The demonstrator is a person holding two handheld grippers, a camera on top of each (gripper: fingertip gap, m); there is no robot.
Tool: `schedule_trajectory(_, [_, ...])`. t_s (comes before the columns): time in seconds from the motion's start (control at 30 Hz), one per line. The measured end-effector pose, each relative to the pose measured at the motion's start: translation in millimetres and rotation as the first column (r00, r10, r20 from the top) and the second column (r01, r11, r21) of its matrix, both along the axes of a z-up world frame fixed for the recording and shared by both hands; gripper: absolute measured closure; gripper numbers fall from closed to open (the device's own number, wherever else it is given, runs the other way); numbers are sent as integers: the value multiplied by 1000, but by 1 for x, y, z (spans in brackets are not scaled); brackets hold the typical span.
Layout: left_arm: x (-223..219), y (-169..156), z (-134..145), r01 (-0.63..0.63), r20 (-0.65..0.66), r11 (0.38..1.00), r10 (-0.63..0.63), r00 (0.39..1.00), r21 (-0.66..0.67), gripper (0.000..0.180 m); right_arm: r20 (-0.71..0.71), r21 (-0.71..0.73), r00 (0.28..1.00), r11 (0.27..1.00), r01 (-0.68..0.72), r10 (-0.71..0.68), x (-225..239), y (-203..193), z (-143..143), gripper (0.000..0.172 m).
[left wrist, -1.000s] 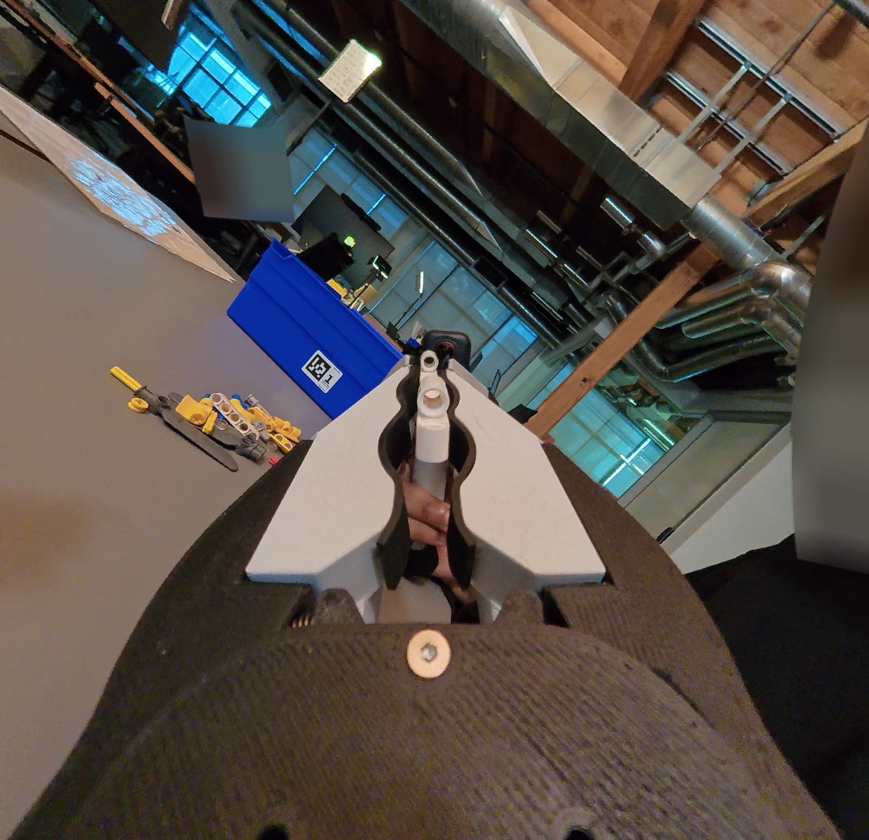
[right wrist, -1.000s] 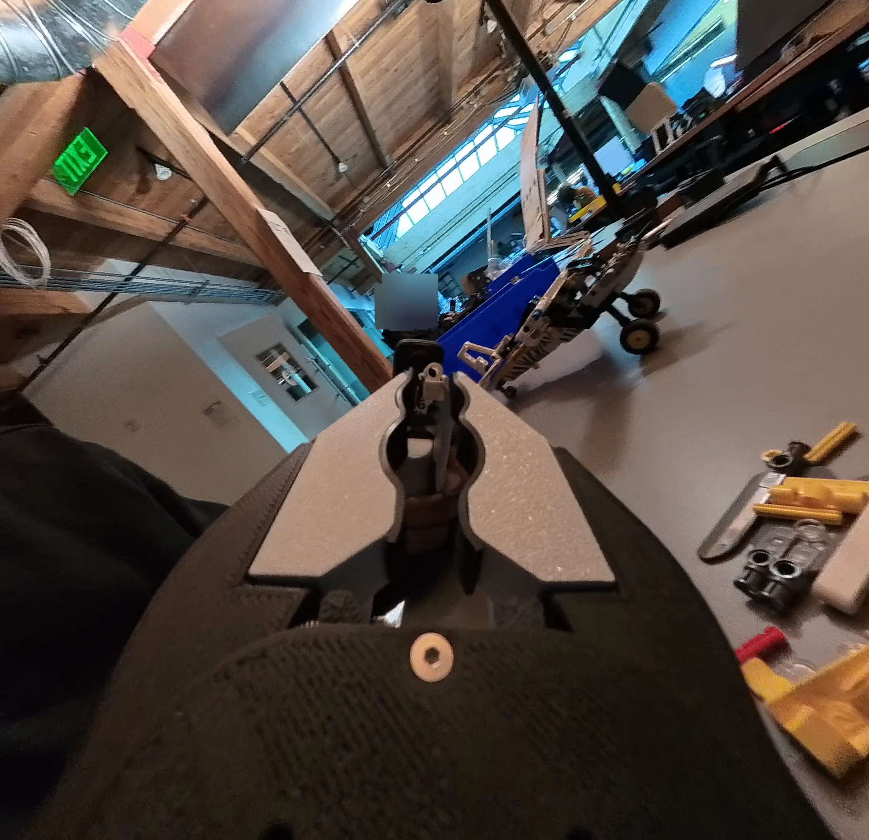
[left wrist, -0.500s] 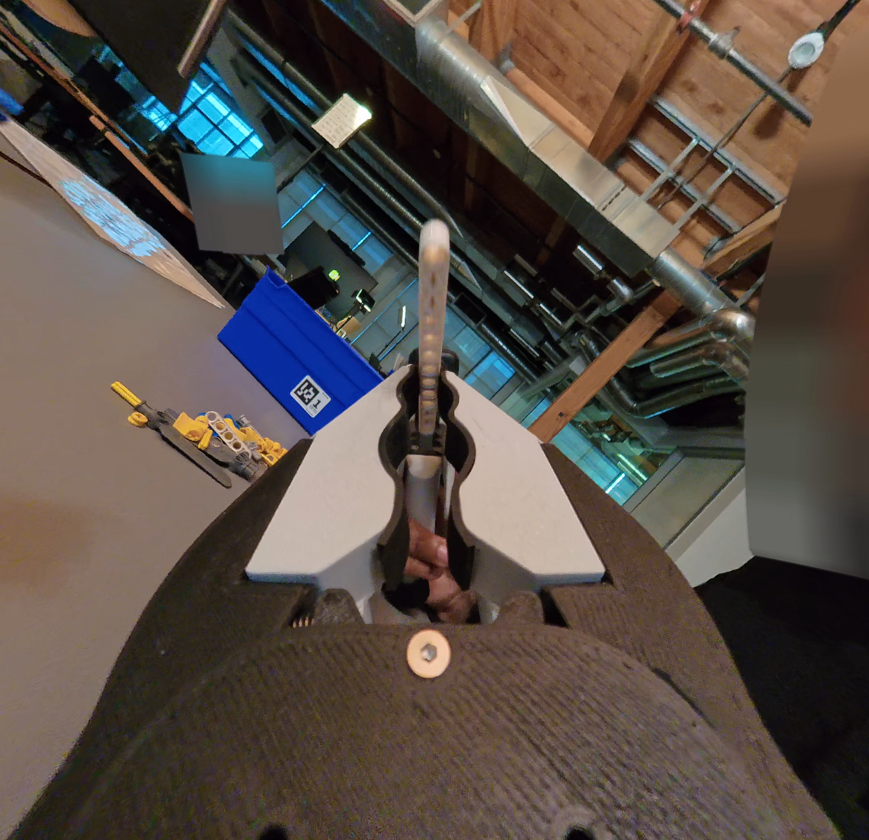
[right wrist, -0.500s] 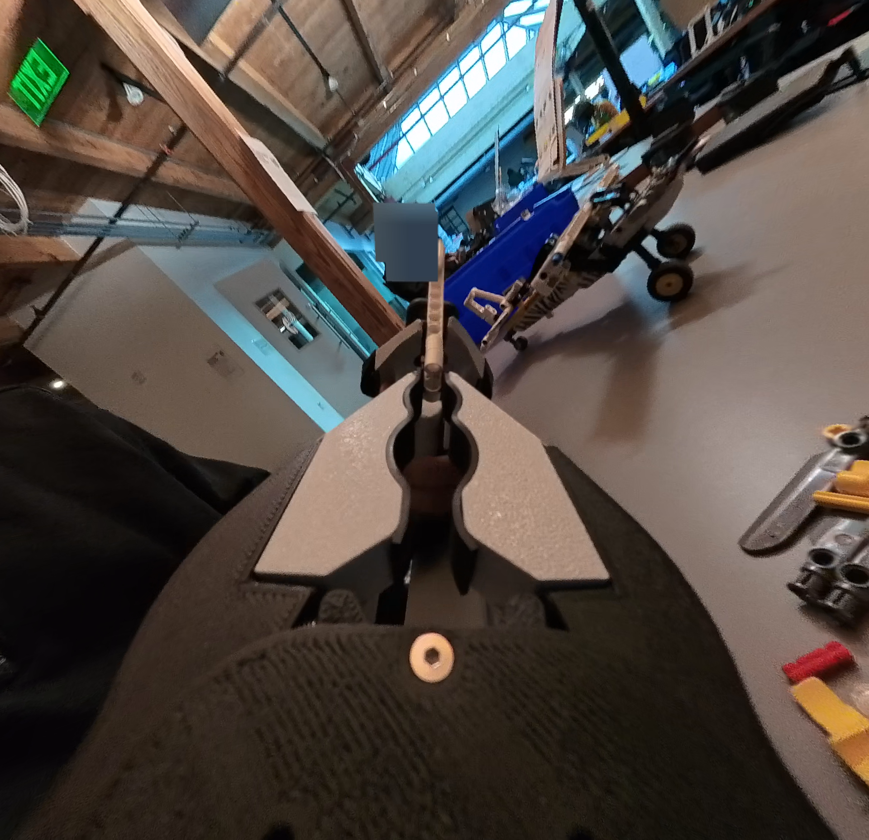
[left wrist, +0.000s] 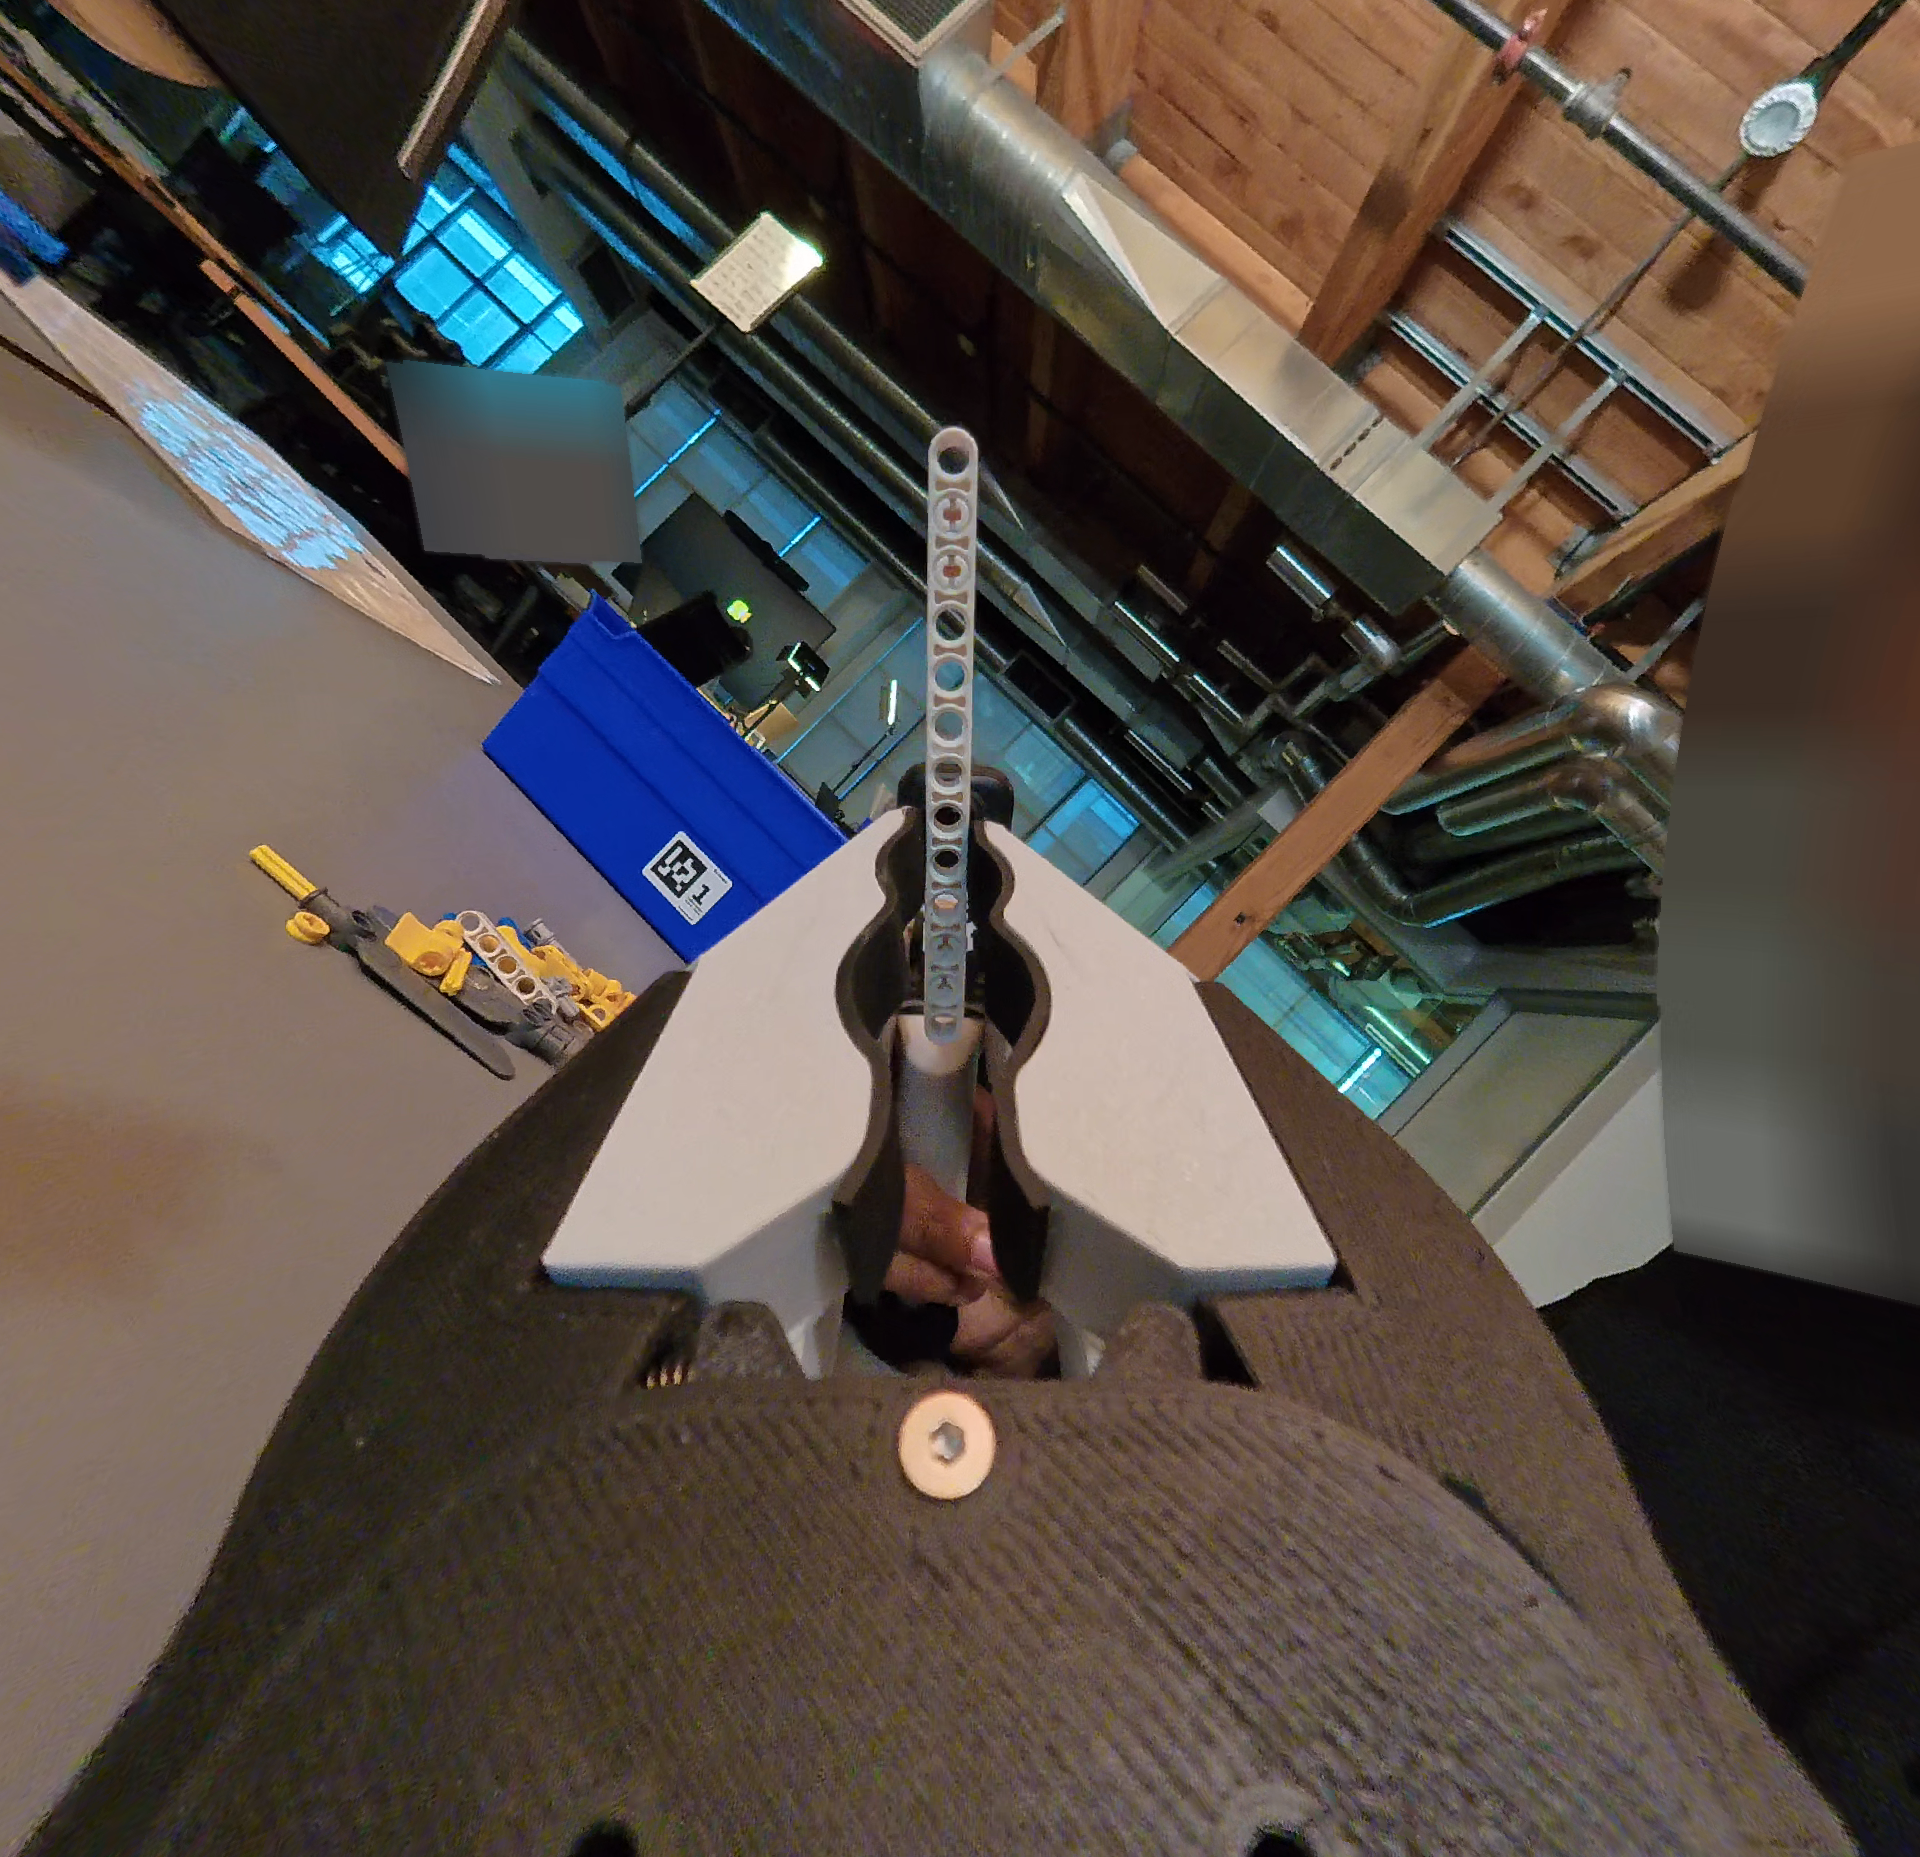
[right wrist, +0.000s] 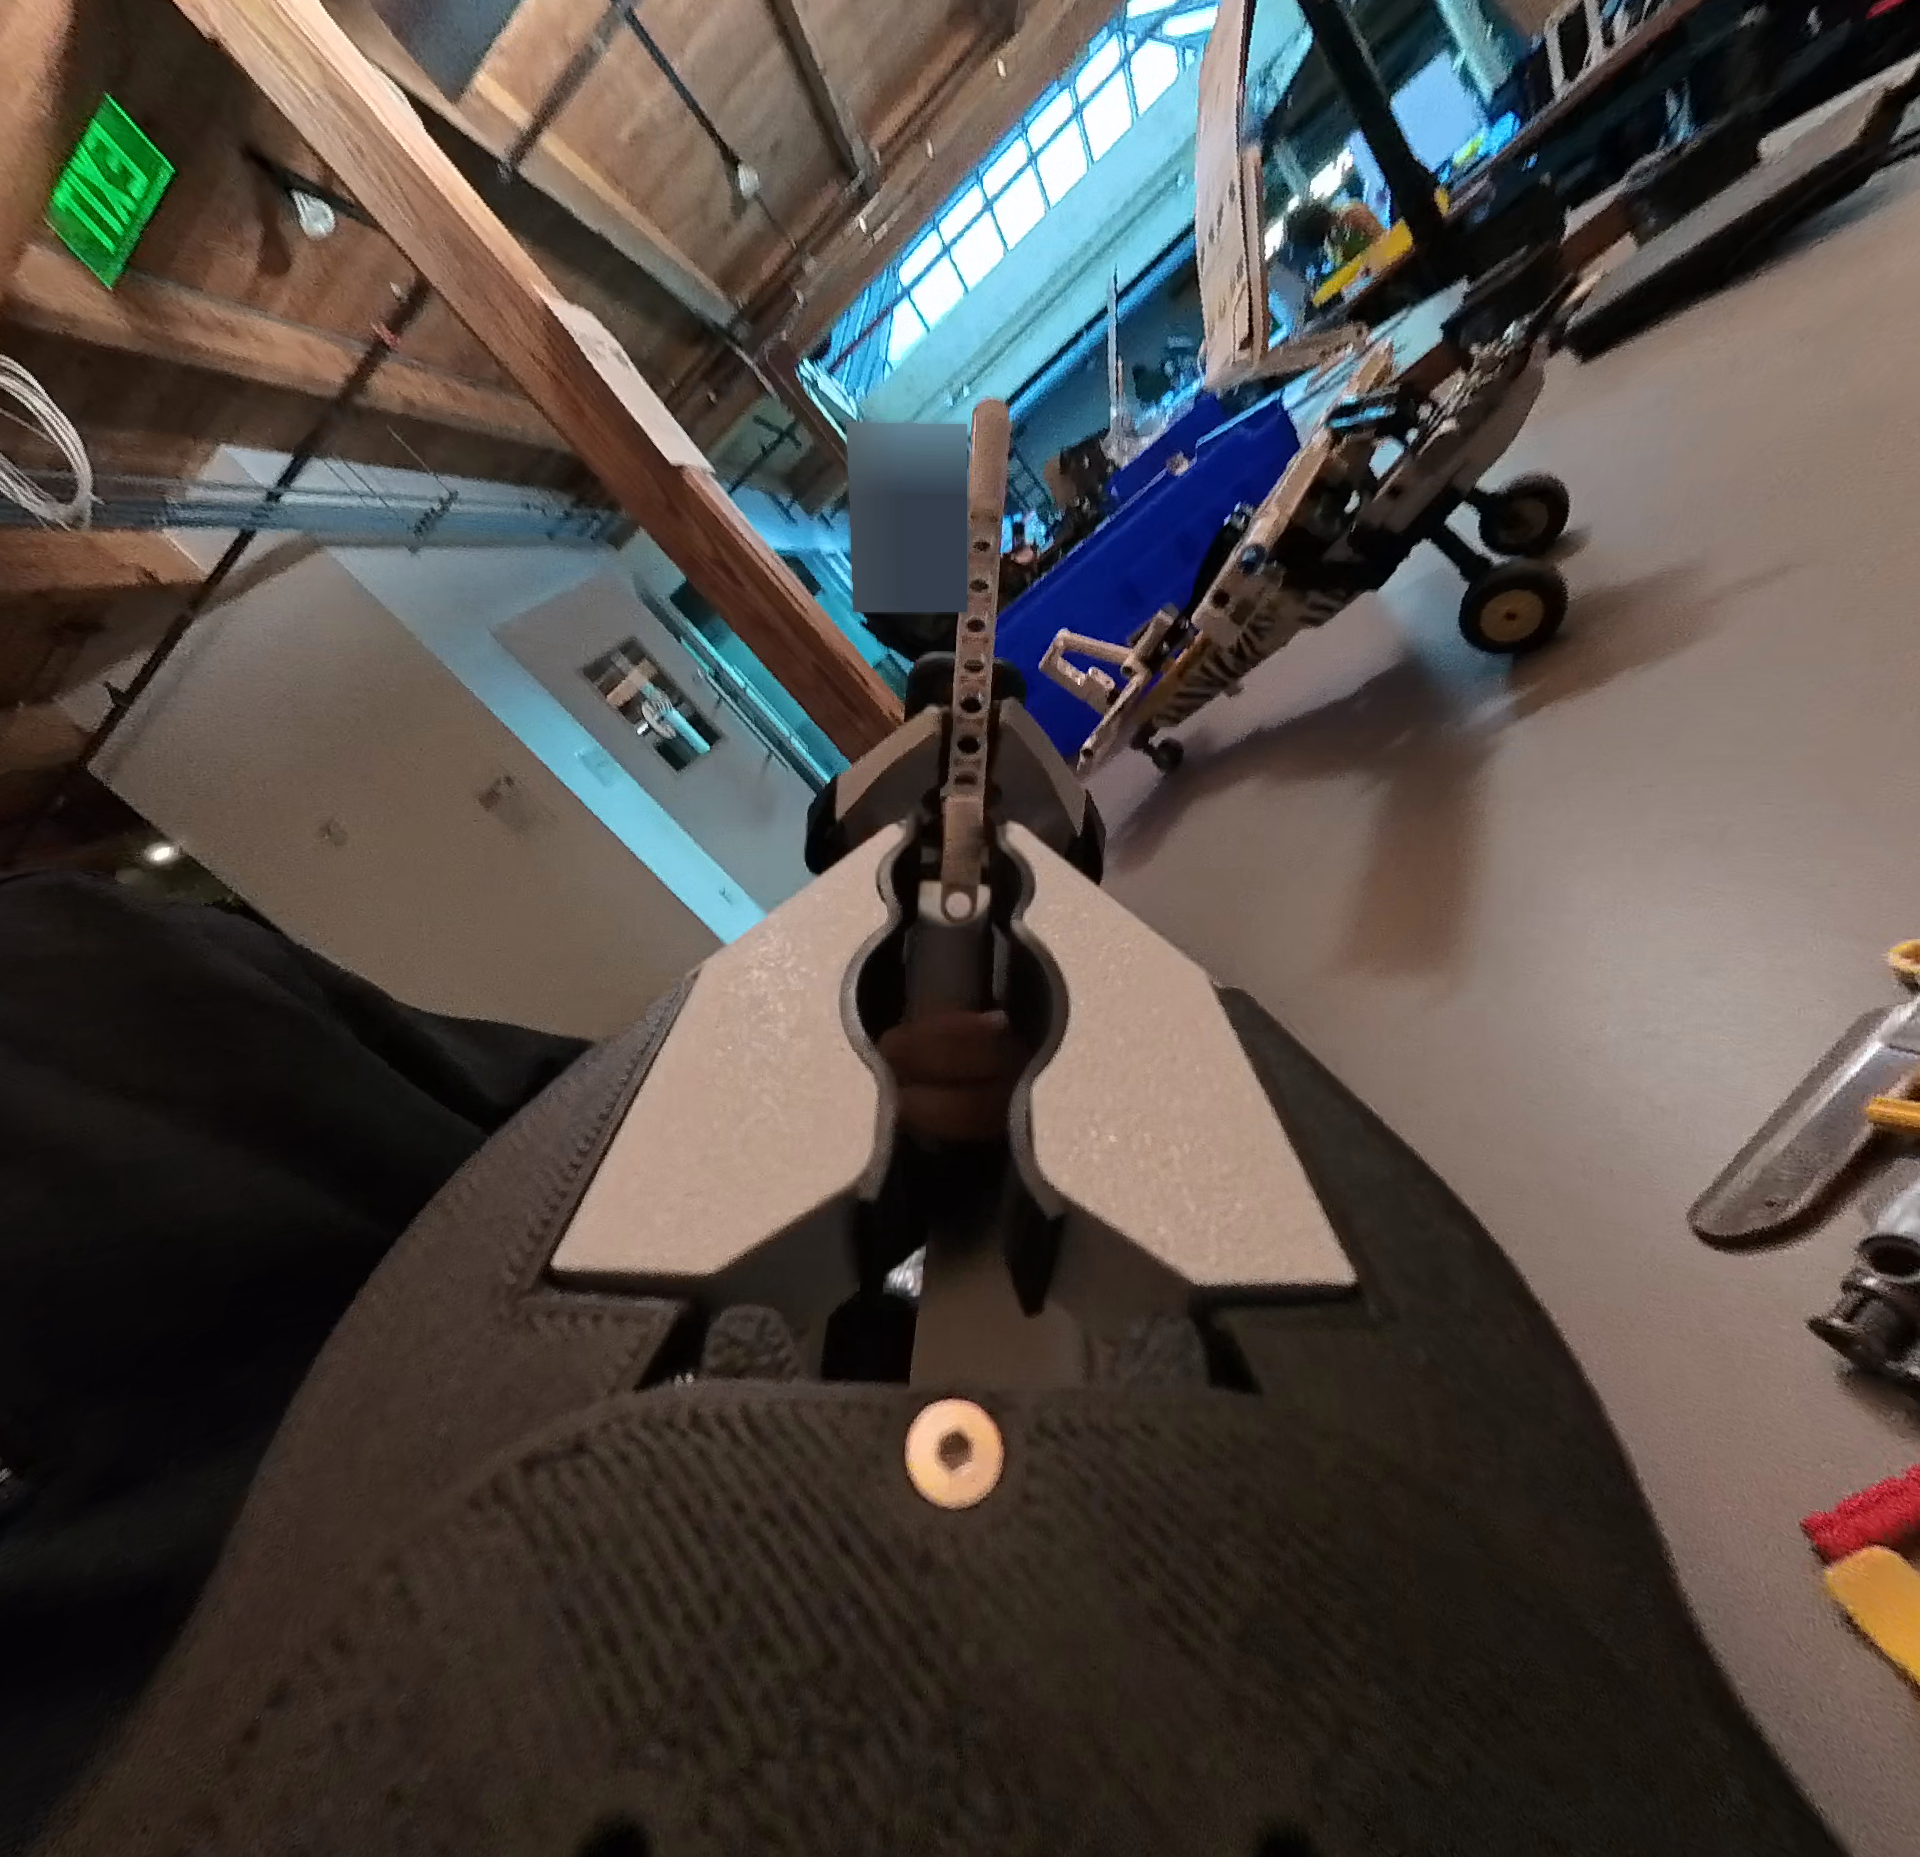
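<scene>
Both grippers are raised off the table (right wrist: pixel 1558 924): the left gripper (left wrist: pixel 948 851) pinches a long white perforated beam (left wrist: pixel 950 664) upright, and the right gripper (right wrist: pixel 961 851) pinches its lower end, as if to steady it.

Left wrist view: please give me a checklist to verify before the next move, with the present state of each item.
1. Left gripper jaws closed about the grey holed beam: ok.
2. Beam in line with the jaws, not tilted sideways: ok.
3. Right gripper pressing on the beam: cannot tell.
4. Air around the beam's far end free: ok.
5. Pile of loose parts and blue bin apart from the jaws: ok.
</scene>
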State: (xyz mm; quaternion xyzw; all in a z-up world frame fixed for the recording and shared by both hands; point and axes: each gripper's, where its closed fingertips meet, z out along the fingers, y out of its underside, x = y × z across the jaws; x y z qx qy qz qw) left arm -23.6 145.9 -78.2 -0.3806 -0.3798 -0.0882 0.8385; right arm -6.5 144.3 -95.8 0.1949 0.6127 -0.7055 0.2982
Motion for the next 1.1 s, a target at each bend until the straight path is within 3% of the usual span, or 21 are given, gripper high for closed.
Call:
schedule_trajectory(0.73, [4, 8, -1, 53, -2, 998, -53, 999, -26, 178, -41, 3, 999, 999, 32, -32, -2, 3, 2, 167])
schedule_trajectory(1.1, [5, 17, -1, 72, -11, 995, -73, 997, -63, 177, 79, -179, 988, 973, 144, -131, -19, 19, 19, 172])
